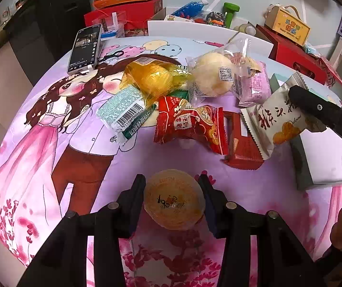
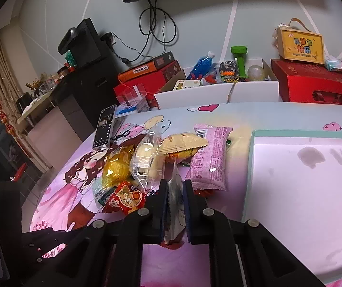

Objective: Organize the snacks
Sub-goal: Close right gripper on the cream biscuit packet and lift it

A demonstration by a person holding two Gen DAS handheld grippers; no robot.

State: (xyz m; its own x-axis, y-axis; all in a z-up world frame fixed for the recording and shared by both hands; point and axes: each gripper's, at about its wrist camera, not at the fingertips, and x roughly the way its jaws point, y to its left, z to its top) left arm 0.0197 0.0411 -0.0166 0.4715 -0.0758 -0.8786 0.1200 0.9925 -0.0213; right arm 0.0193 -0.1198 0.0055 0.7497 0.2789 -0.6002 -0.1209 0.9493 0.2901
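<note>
Left wrist view: left gripper [image 1: 173, 199] pinched a round orange snack [image 1: 173, 199] above the cartoon tablecloth [image 1: 51, 143].
Right wrist view: right gripper [image 2: 175, 211] clamped a white packet [image 2: 175, 205] edge-on.

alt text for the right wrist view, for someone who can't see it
The right gripper pinches a whitish snack packet above a cartoon tablecloth. A pile of wrapped snacks lies just behind, and an open white box sits to the right.
</note>
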